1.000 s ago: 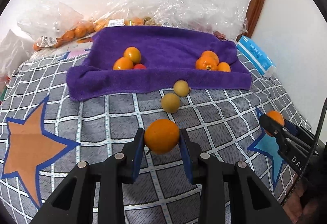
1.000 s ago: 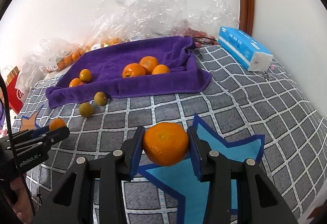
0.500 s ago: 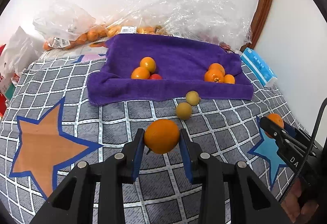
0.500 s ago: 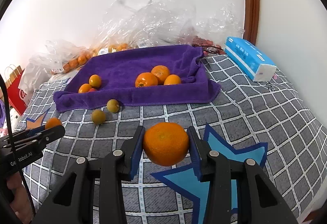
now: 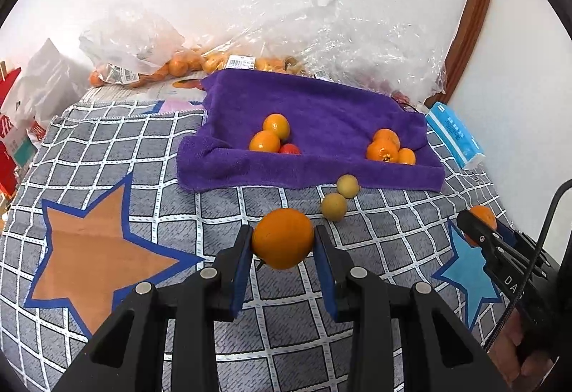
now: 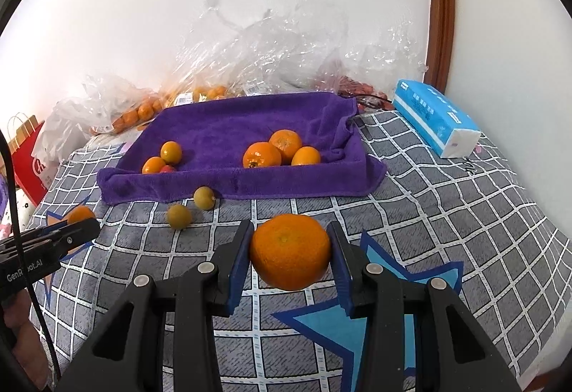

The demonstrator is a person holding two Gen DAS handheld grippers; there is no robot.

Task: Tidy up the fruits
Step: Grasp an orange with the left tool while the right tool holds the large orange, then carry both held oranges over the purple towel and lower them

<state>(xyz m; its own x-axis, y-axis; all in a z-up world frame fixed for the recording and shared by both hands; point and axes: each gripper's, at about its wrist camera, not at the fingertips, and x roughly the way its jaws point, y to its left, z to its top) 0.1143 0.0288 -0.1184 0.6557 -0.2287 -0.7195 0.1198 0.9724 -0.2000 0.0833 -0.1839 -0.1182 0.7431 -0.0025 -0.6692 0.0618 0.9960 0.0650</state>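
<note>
Orange fruit clamped in each hand-held gripper, left [image 5: 282,237] and right [image 6: 289,251], both now lifted closer to the purple towel tray [image 5: 321,174], so drop-off's next.

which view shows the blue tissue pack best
The right wrist view: the blue tissue pack lies whole and large beside the purple towel, its white end visible. The left wrist view shows it small and squeezed at the picture's right edge.
</note>
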